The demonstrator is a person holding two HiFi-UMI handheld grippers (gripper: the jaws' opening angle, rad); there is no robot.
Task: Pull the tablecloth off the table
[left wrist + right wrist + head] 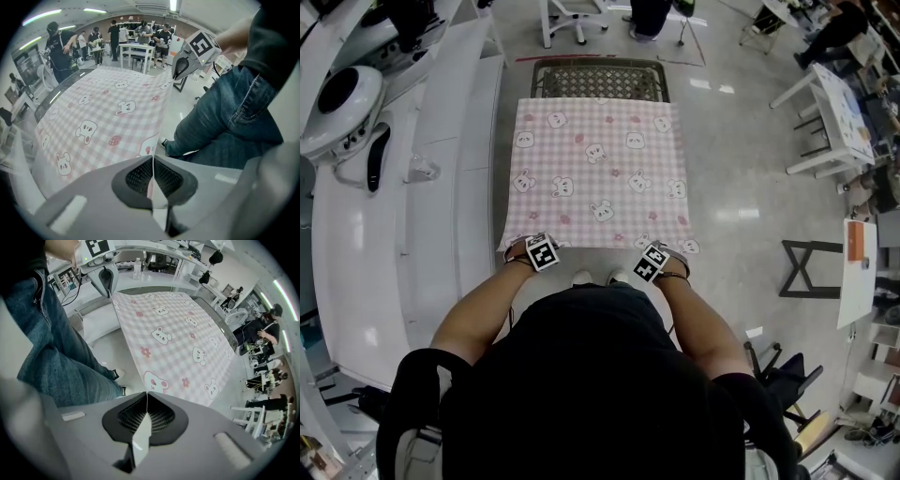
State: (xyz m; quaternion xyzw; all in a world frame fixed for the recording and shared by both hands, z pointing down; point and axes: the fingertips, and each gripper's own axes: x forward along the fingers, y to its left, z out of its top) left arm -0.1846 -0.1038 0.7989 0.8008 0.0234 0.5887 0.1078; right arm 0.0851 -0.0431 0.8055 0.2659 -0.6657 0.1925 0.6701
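Left gripper [152, 164] and right gripper [146, 401] are each clamped on a near corner of the tablecloth [600, 173]. Cloth spreads out beyond the jaws.

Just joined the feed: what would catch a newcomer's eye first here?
The pink checked tablecloth printed with cartoon bears and rabbits fills the middle of the head view, spread out ahead of the person. Its two near corners are pinched in the left gripper and the right gripper, both shut on the fabric. Beyond its far edge, a strip of dark wire-mesh table shows bare.
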